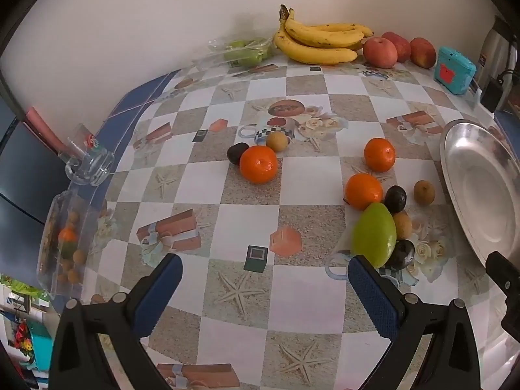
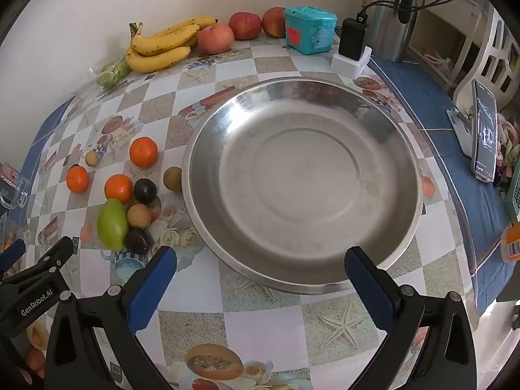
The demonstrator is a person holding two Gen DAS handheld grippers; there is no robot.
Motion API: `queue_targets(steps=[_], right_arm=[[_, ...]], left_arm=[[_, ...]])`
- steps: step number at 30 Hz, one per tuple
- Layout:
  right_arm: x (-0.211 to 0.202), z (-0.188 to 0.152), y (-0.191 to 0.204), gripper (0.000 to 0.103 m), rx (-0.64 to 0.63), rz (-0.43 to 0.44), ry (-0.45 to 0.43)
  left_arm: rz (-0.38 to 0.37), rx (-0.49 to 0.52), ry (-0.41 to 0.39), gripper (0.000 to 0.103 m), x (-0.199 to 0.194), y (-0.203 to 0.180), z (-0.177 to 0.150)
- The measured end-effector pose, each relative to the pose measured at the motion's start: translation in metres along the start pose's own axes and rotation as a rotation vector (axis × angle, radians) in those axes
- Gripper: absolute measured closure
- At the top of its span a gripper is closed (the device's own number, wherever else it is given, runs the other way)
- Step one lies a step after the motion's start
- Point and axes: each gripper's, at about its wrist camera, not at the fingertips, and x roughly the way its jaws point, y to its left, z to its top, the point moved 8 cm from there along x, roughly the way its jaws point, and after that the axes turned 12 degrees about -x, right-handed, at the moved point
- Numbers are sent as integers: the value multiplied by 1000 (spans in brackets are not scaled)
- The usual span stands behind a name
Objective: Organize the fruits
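Observation:
Loose fruit lies on the checked tablecloth: three oranges [image 1: 258,169], a green mango [image 1: 374,234], dark plums [image 1: 395,199] and small brown longans [image 1: 424,191]. An empty steel plate [image 2: 373,149] stands right of them and also shows in the left wrist view [image 1: 481,175]. My left gripper [image 1: 265,279] is open and empty above the table, its right finger close to the mango. My right gripper [image 2: 260,266] is open and empty over the near rim of the plate. The mango [image 2: 112,224] and oranges [image 2: 143,151] lie left of the plate.
Bananas [image 1: 320,40], apples [image 1: 380,52], a teal tin [image 1: 455,70] and bagged green fruit [image 1: 247,52] line the back wall. A glass mug [image 1: 87,162] and a clear fruit box [image 1: 63,243] stand at the left edge. A kettle [image 2: 390,13], charger [image 2: 352,40] and phone [image 2: 486,136] are at right.

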Motion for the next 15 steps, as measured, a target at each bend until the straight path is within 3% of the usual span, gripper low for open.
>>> queue_targets(steps=[15], right_arm=[[0,0,1,0,-1,-1,1]], left_arm=[[-6,3,-5,0,2,-3,0]])
